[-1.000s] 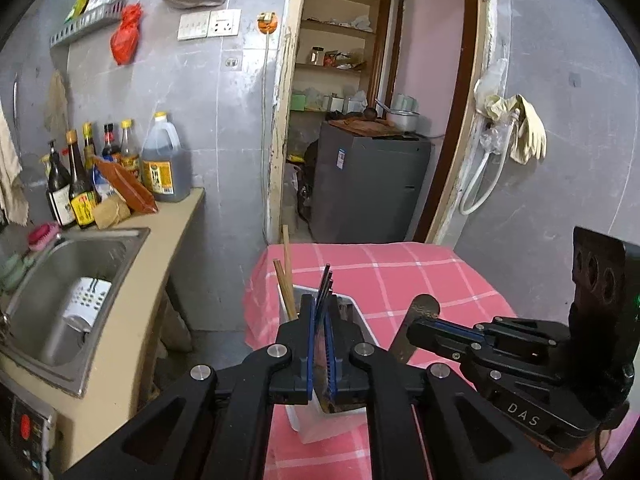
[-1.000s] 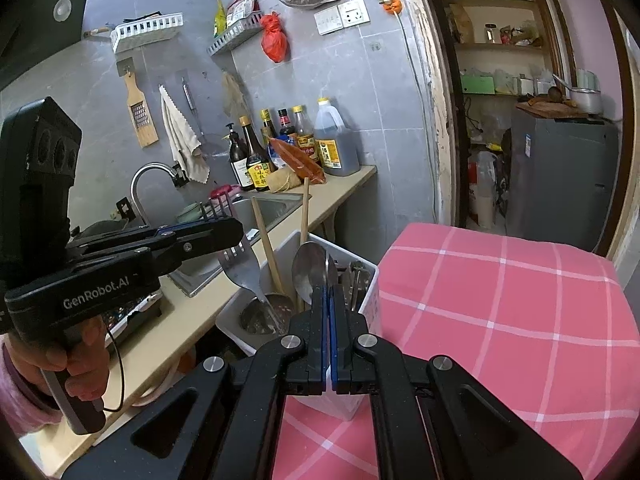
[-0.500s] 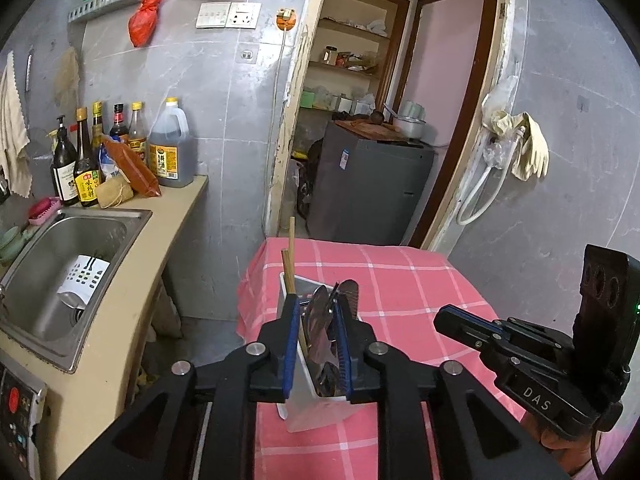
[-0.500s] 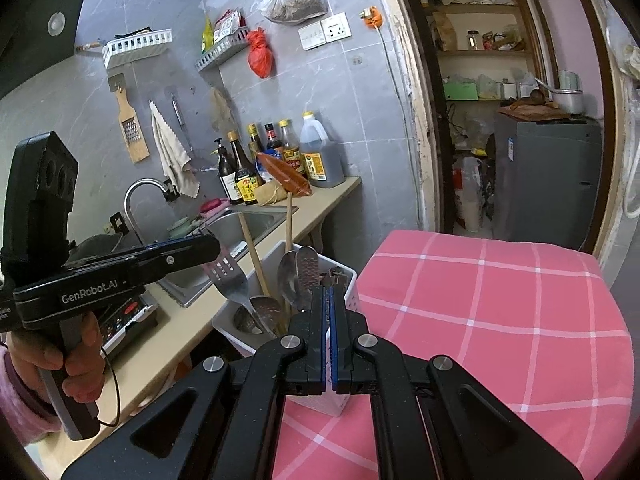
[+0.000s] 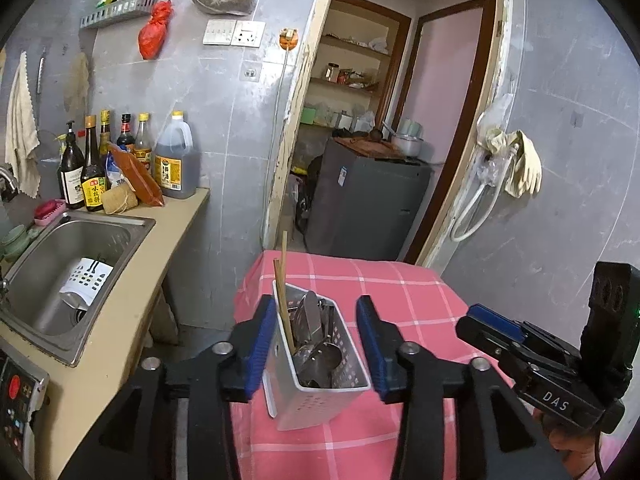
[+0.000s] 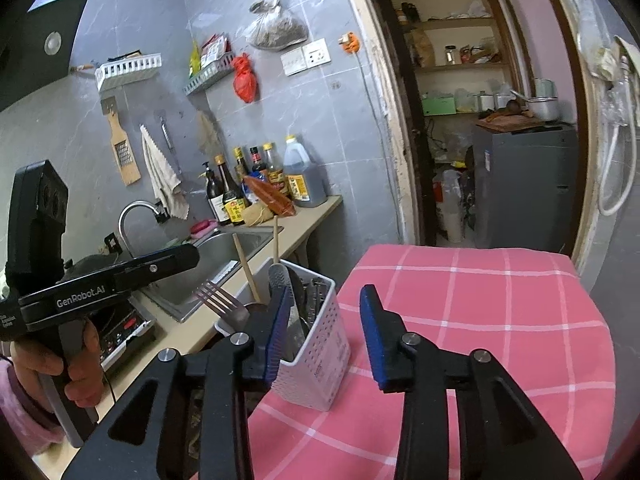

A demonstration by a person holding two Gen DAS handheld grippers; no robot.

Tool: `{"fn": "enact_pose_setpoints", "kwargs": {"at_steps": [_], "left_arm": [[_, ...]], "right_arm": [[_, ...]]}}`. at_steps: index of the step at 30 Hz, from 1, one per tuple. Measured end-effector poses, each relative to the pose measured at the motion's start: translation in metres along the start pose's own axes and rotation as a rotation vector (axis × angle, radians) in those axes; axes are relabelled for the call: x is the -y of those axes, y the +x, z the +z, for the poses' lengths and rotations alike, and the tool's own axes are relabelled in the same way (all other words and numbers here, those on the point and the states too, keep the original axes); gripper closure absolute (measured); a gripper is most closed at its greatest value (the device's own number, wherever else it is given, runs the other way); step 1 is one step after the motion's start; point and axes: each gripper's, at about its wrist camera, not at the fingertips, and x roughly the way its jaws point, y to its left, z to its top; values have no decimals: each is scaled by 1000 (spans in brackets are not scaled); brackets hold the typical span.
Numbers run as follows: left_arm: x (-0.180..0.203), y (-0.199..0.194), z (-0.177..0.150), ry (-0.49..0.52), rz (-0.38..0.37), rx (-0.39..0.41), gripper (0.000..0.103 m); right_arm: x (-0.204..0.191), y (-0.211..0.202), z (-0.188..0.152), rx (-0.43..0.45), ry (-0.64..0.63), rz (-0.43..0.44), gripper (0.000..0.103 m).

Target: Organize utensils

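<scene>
Both grippers, pressed together a second ago, now stand spread and empty: left gripper (image 5: pixel 317 342) straddling the utensil basket (image 5: pixel 320 394), right gripper (image 6: pixel 323 334) just right of it. Deposits appear complete.

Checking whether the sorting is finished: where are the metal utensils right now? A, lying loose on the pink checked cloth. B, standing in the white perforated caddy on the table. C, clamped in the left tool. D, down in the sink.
B: the metal utensils and wooden chopsticks stand inside the white perforated caddy on the pink checked cloth, while the left tool and right tool are both open and hold nothing.
</scene>
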Motion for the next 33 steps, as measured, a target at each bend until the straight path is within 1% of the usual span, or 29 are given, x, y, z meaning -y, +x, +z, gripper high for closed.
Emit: {"fn": "enact_pose_setpoints", "kwargs": {"at_steps": [6, 8, 9, 10, 11, 13, 17, 19, 24, 29, 33], "left_arm": [[5, -14, -5, -10, -7, 30, 42], [7, -19, -7, -11, -6, 41, 31], [9, -22, -9, -12, -5, 49, 28], [11, -25, -10, -13, -4, 56, 23], [12, -27, -12, -12, -4, 62, 19], [15, -32, -16, -6, 1, 73, 15], [21, -43, -23, 8, 11, 100, 5], [24, -48, -27, 10, 15, 113, 3], [31, -63, -40, 28, 13, 133, 1], [39, -76, -54, 82, 4, 141, 1], [47, -87, -64, 117, -14, 147, 1]], "right_arm": [[12, -29, 2, 49, 27, -57, 48], [16, -41, 2, 65, 35, -84, 43], [18, -47, 2, 73, 37, -103, 39], [19, -51, 2, 79, 38, -113, 36], [20, -57, 2, 86, 39, -129, 34], [22, -69, 0, 101, 39, -164, 27], [24, -92, -3, 124, 34, -229, 18], [24, -103, -5, 133, 32, -261, 10], [22, -129, -11, 157, 33, -329, 2], [17, -153, -24, 174, 22, -380, 1], [10, -173, -35, 193, 25, -401, 1]]}}
